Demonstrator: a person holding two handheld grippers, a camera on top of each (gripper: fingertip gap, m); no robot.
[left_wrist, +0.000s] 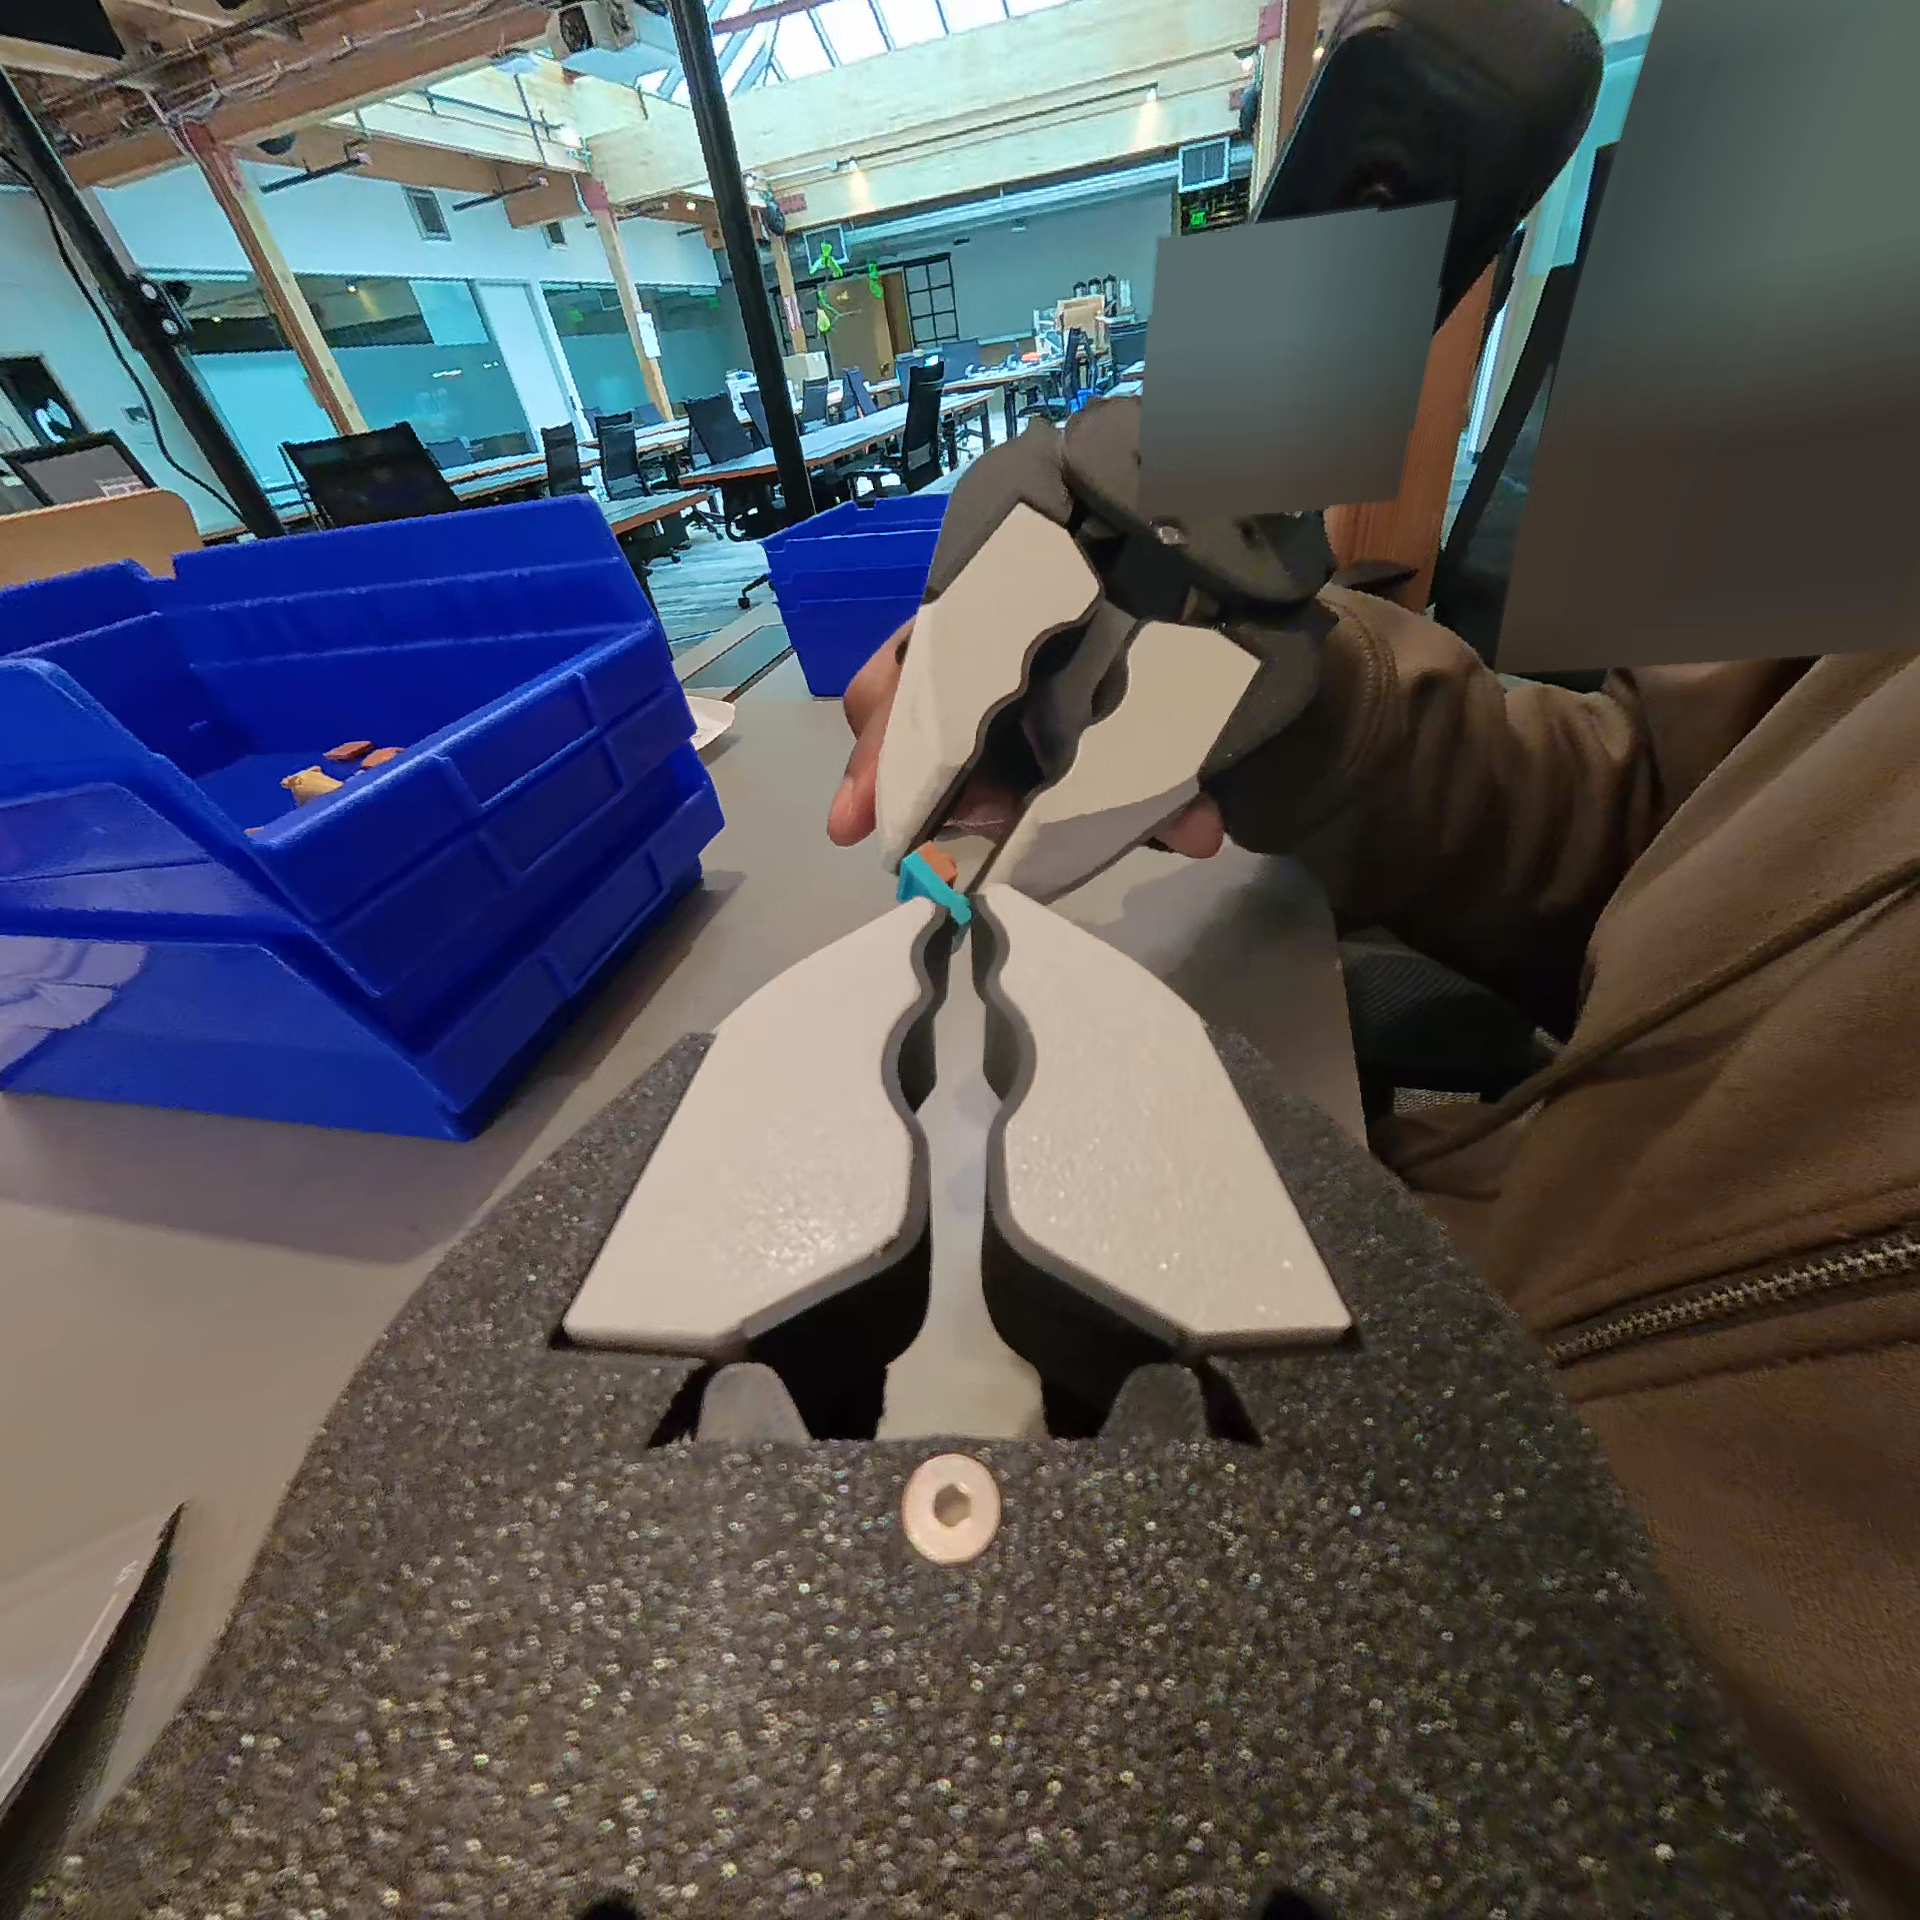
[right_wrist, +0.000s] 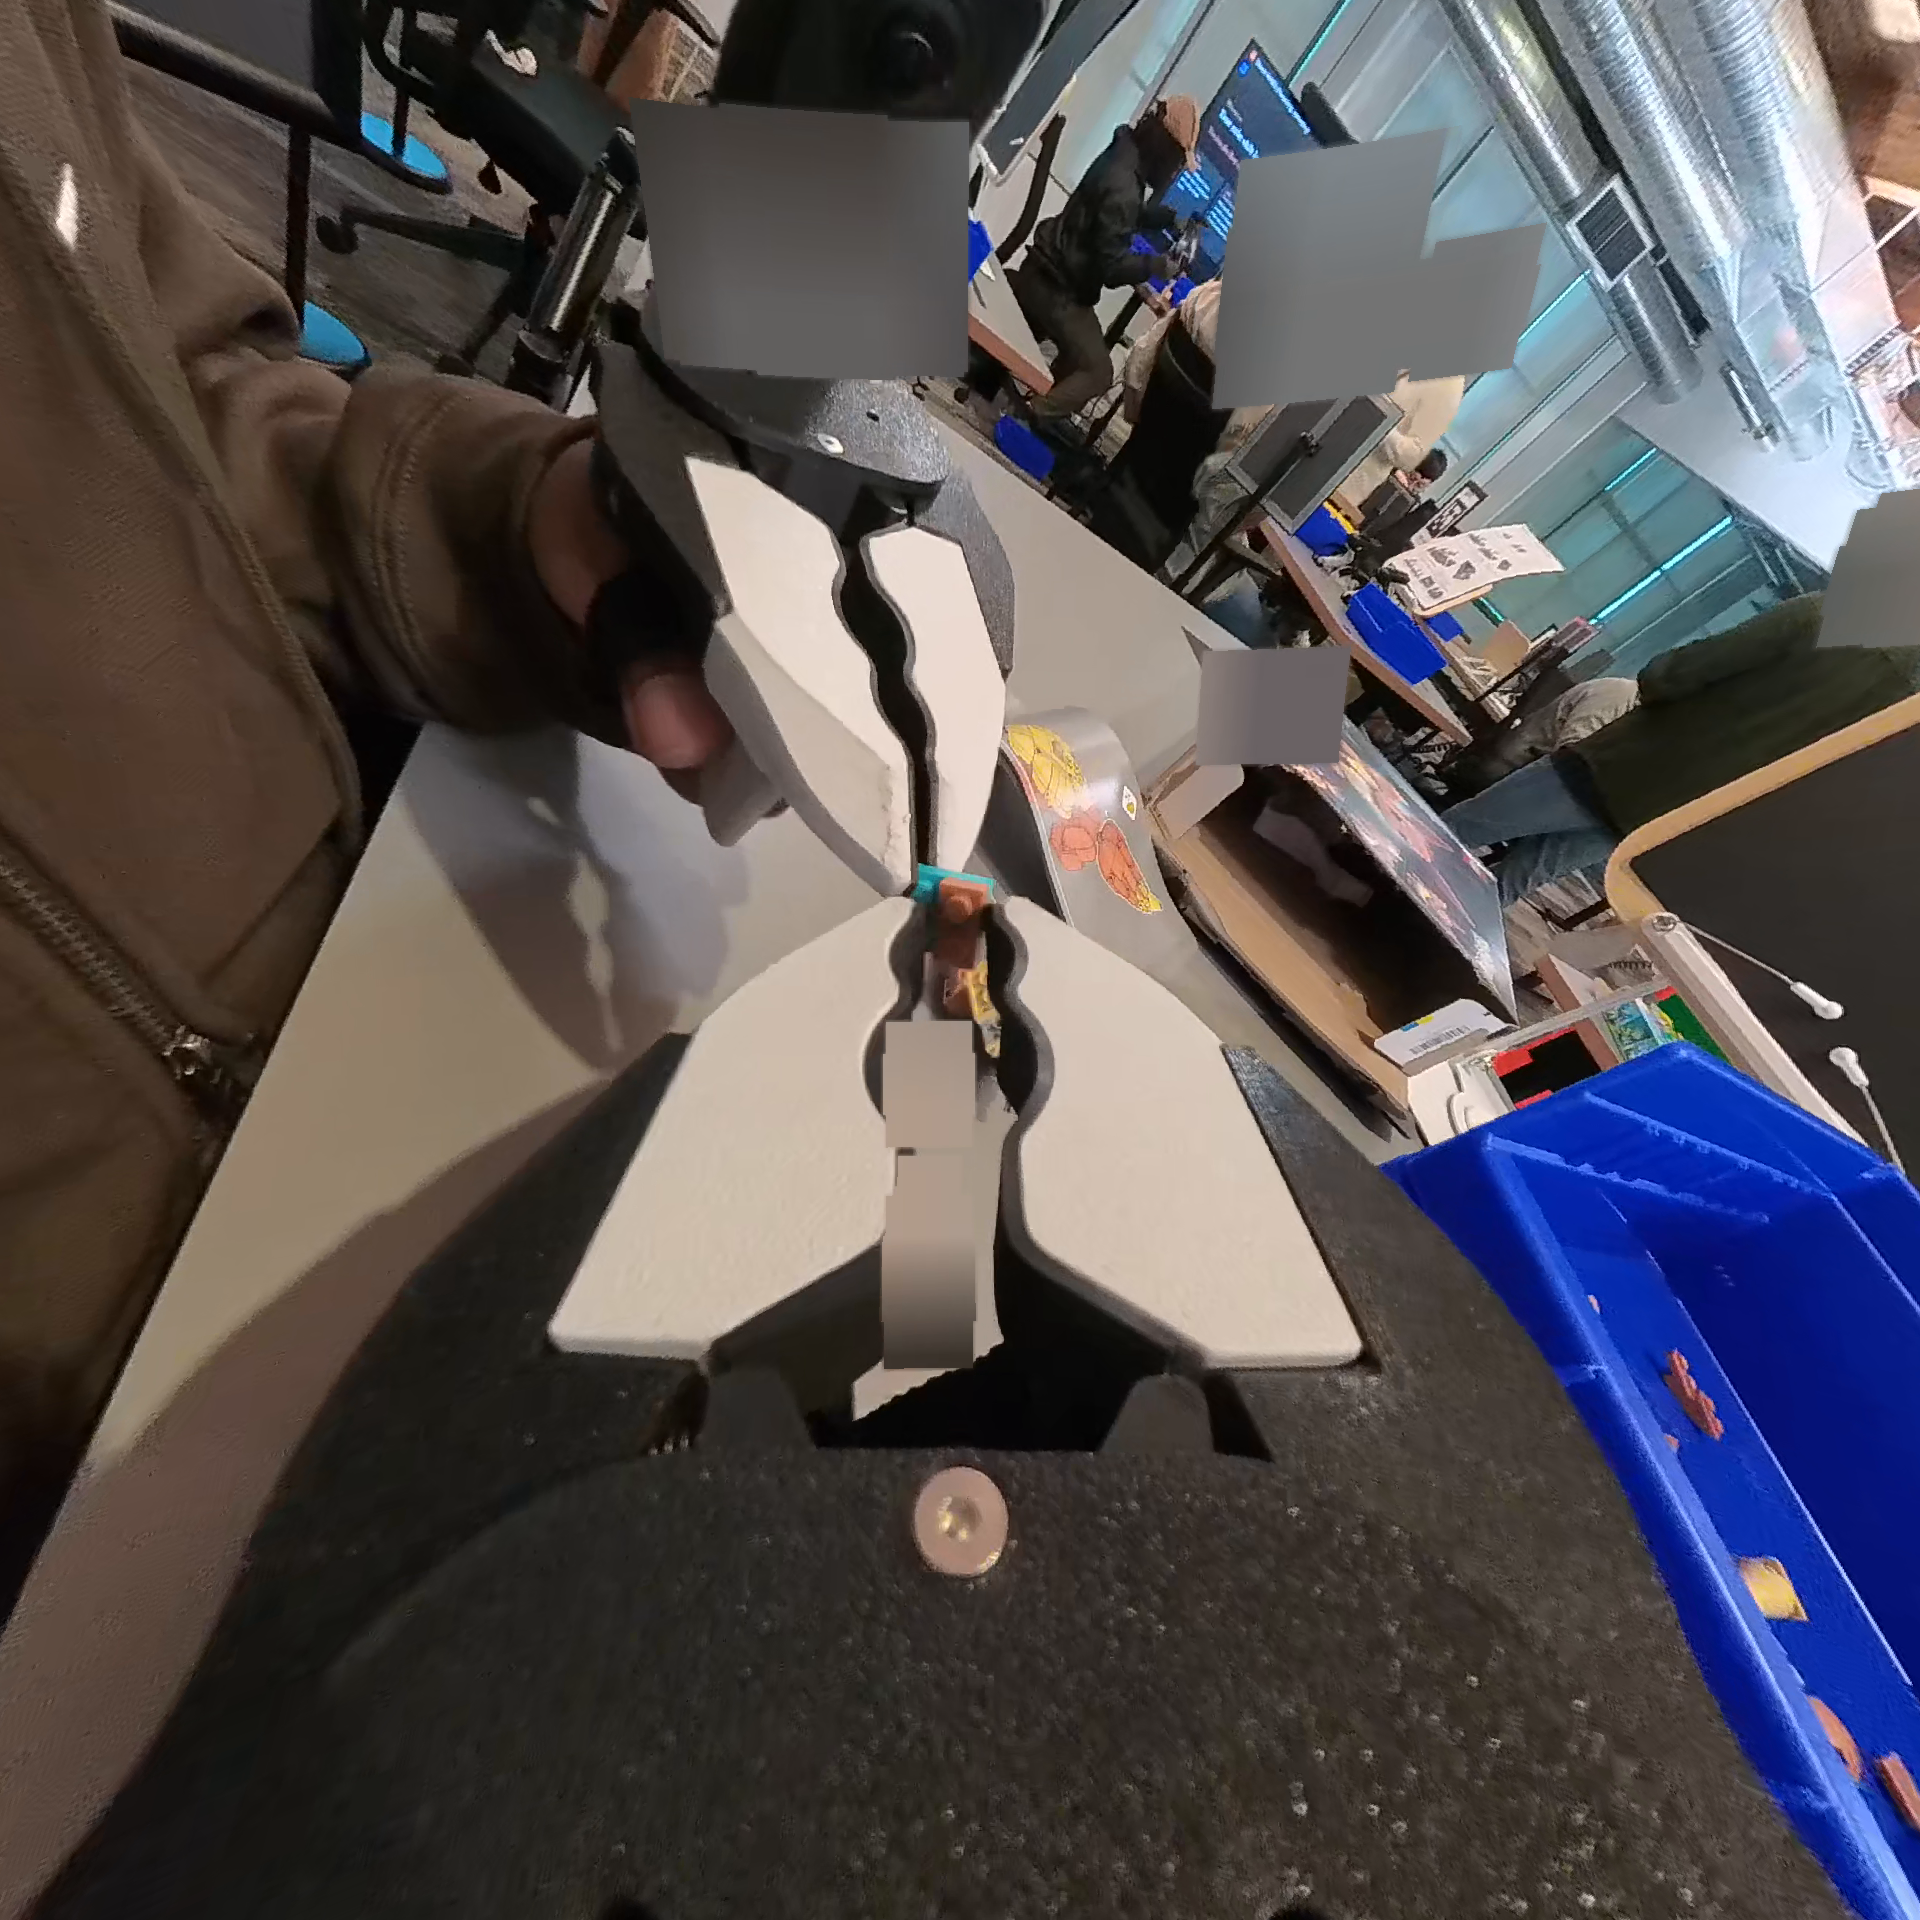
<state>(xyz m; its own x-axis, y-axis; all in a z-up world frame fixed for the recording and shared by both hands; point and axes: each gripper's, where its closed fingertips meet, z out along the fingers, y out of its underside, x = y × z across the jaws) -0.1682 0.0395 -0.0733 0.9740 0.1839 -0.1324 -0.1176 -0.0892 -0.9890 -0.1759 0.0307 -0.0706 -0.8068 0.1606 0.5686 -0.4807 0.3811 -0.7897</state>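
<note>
In the left wrist view my left gripper (left_wrist: 954, 920) is shut on a small teal brick (left_wrist: 923, 881), held above the grey table (left_wrist: 260, 1299). My right gripper (left_wrist: 951, 868) comes in from the upper right, tip to tip with the left, and is shut on a small brown piece (left_wrist: 942, 860) that touches the teal brick. In the right wrist view the right gripper (right_wrist: 951, 920) pinches the brown piece (right_wrist: 961, 902), with more brown and yellow parts behind it between the fingers. The left gripper (right_wrist: 925, 868) comes down from above with the teal brick (right_wrist: 928, 885).
A stack of blue bins (left_wrist: 416, 883) with a few small brown pieces stands left of the grippers, another blue bin (left_wrist: 842, 592) farther back. In the right wrist view a blue bin (right_wrist: 1714, 1299) sits at the right and an open cardboard box (right_wrist: 1278, 935) beyond. Less than 4 cm separates the two grippers' tips.
</note>
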